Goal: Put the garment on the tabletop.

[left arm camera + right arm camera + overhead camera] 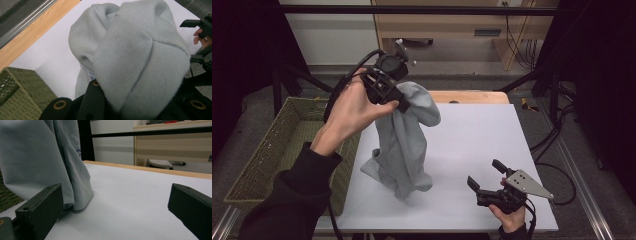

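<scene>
A pale grey-blue garment [404,142] hangs from my left gripper [396,101], which is shut on its ribbed upper edge high over the table's left half. Its lower end rests in folds on the white table top [482,135]. In the left gripper view the ribbed cloth [132,60] drapes over both black jaws. My right gripper [486,175] rests near the table's front right, open, with nothing between its jaws. In the right gripper view the garment [37,160] hangs at the left, beyond the left jaw, its hem touching the table.
A green woven basket [277,145] stands against the table's left side. A wooden strip [472,96] edges the table's far side. Black frame bars and cables [557,140] lie to the right. A wooden cabinet [452,25] stands behind.
</scene>
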The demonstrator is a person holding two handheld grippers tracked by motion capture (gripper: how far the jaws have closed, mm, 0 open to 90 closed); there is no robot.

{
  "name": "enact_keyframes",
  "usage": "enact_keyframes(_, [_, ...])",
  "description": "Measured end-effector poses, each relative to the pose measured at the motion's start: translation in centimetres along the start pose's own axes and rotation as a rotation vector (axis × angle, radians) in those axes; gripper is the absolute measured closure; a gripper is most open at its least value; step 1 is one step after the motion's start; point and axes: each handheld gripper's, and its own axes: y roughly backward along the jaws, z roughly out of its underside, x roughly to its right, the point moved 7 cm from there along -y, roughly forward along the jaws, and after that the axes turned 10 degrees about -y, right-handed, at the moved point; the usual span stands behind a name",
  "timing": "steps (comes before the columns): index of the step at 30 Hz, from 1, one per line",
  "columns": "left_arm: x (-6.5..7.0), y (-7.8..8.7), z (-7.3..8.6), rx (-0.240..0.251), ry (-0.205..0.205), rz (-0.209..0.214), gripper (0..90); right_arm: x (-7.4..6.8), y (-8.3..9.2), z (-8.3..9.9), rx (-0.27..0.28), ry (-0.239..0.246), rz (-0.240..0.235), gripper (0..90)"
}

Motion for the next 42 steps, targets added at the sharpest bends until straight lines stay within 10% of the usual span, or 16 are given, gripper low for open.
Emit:
enact_keyframes(15, [0.3,-5.0,2.8,0.019,0.014,0.071,80.1,0.0,-0.2,0.2,-0.003,0.012,0.005,0.4])
enact_keyframes(42, [1.4,-16.0,7.3,-0.096,0.023,0.171,77.1,0.3,-0.2,0.5,-0.005,0.023,0.002,0.4])
